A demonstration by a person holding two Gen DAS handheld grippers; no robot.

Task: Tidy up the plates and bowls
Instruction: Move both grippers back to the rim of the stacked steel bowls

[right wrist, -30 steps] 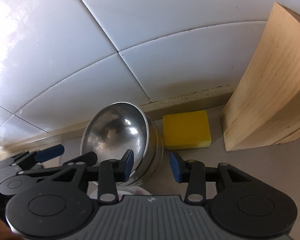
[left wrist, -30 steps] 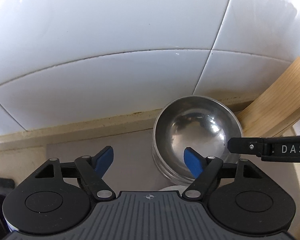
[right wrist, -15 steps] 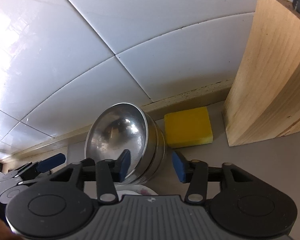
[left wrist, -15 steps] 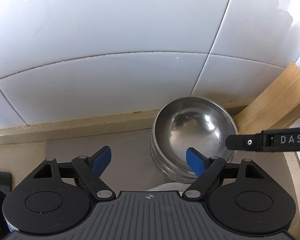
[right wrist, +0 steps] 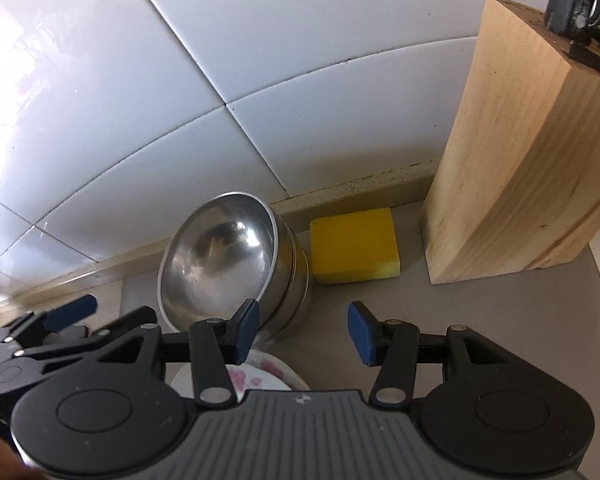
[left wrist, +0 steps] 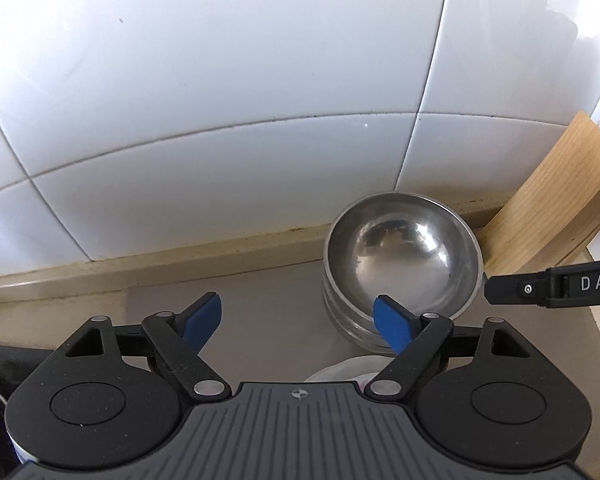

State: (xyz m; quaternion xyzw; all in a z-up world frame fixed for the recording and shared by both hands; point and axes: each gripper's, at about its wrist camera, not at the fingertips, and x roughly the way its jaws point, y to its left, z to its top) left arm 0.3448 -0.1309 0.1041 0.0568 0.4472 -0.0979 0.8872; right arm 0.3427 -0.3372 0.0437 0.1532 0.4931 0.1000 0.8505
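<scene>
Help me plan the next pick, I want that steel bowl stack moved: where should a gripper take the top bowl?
Probably by the top bowl's thin rim on its near side, one finger inside, one outside. It sits tilted in the stack, mouth facing the grippers, so that edge is exposed. The far side crowds the wall, with the sponge beside it.

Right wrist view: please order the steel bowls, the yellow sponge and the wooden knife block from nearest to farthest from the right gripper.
From the right gripper:
1. Steel bowls, a nested stack by its left finger.
2. Yellow sponge, behind, near the wall.
3. Wooden knife block, far right.
</scene>
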